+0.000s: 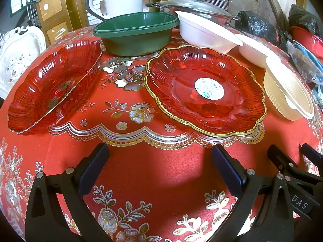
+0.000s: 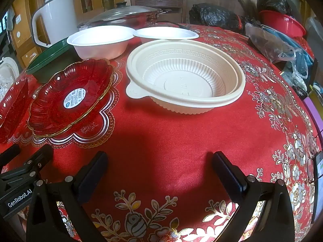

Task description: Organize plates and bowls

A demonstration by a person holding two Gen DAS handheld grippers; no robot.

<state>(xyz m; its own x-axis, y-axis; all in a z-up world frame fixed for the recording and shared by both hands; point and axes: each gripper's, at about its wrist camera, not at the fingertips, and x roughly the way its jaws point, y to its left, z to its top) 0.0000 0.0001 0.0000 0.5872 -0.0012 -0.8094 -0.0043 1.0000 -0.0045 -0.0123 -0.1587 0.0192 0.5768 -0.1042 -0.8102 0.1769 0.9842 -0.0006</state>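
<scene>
1. L gripper (image 1: pixel 159 161): jaws wide apart, nothing between them, hovering over bare red tablecloth (image 1: pixel 153 181) near the table's front edge.
2. R gripper (image 2: pixel 159 165): same, jaws fully apart, empty, just beside the L one.
3. Red plates: stickered plate (image 1: pixel 205 89) sits ahead and slightly right of L gripper; 2nd red plate (image 1: pixel 54 84) ahead-left, looks tilted, one rim up.
4. Bowls: cream bowl (image 2: pixel 185 74) dead ahead of R gripper, rim tab facing front-left. Two white bowls (image 2: pixel 101 40) and (image 2: pixel 165 34) behind it, touching or nearly so. Green bowl (image 1: pixel 137 34) at rear, behind the red plates.
5. Key relation: plates lie on L side, cream/white bowls on R side. L hand nearer both plates, R hand nearer cream bowl.
6. Judgement: nothing stacked yet, task at start. Likely L takes a plate by the near rim, R takes the cream bowl. All pieces round, no long axis to align.
</scene>
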